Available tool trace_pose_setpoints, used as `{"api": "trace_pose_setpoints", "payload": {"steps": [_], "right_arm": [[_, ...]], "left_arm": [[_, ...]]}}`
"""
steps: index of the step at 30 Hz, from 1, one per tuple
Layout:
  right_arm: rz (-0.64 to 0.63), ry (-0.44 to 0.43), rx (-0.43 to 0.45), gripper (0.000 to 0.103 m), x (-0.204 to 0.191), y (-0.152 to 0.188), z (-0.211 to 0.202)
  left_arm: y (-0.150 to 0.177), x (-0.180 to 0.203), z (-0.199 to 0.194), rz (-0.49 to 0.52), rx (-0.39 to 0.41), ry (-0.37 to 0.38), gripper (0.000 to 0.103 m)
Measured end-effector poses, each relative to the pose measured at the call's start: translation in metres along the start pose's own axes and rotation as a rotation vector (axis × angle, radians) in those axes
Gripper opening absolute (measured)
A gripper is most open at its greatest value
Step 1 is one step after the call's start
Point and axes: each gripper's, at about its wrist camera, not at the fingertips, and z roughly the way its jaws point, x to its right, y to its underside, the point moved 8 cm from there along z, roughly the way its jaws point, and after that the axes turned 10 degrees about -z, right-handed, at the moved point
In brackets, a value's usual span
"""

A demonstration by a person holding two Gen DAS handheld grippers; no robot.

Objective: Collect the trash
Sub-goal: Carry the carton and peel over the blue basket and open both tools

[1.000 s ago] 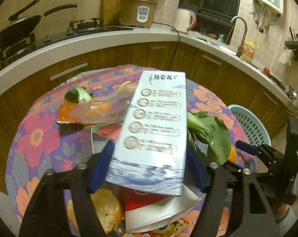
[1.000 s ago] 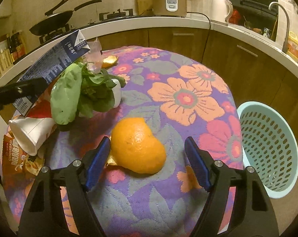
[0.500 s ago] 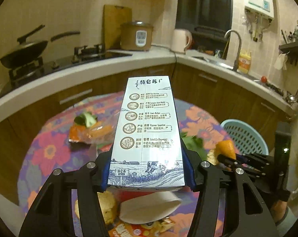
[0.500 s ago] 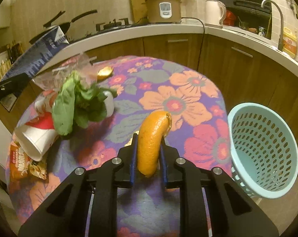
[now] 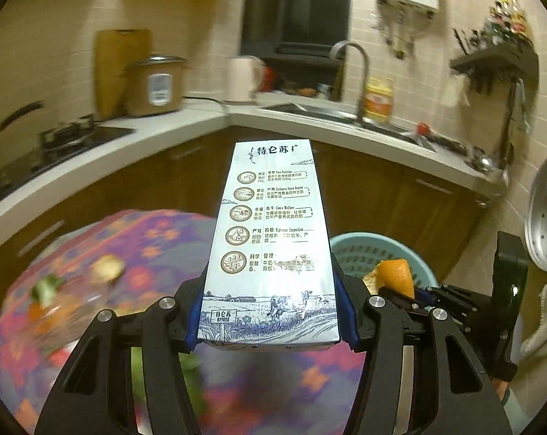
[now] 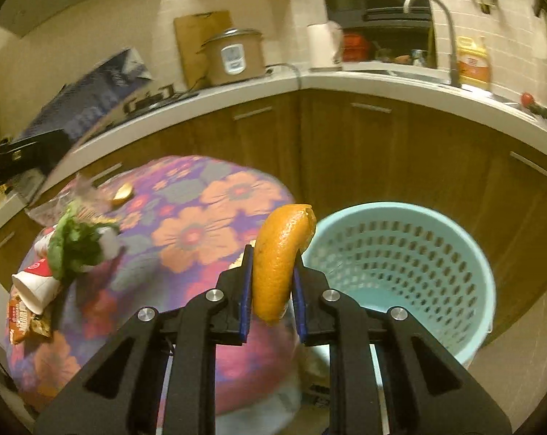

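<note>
Clearly both grippers were loaded. The left gripper (image 5: 270,320) was clamped on the base end of a milk carton (image 5: 271,239), jaws pressed against its two narrow sides, the carton sticking straight out ahead and lifted clear of the floral tablecloth (image 5: 153,239). Judged light and likely empty; paperboard walls stiff enough but would dent under a hard squeeze, so a low hold near the folded bottom looked sensible. The right gripper (image 6: 271,282) was closed on an orange peel (image 6: 282,253), pinched at its lower half with the curled top poking above the fingertips. Peel probably soft, light, a bit slick on the waxy skin; the middle was the spot to grip.

Relative to the blue laundry-style basket (image 6: 465,253): peel sat just beside its near rim, not yet over the opening. In the left wrist view the carton was in front of the basket (image 5: 349,243), still short of it. Leafy greens (image 6: 74,246), a paper cup (image 6: 34,286) and a snack wrapper (image 6: 21,320) lay well apart from the basket on the cloth's far side.
</note>
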Motion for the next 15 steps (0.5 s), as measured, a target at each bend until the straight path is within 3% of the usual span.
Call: {"api": "trace_pose_setpoints", "payload": {"steps": [6, 9, 15], "right_arm": [[0.131, 0.054, -0.052, 0.016, 0.066, 0.025, 0.011], [0.213, 0.03, -0.085, 0.016, 0.09, 0.039, 0.02], [0.261, 0.09, -0.179, 0.018, 0.114, 0.066, 0.041]], "left_arm": [[0.01, 0.052, 0.06, 0.086, -0.107, 0.057, 0.054], [0.023, 0.067, 0.085, 0.106, -0.164, 0.076, 0.054], [0.045, 0.084, 0.128, 0.098, -0.253, 0.112, 0.055]]}}
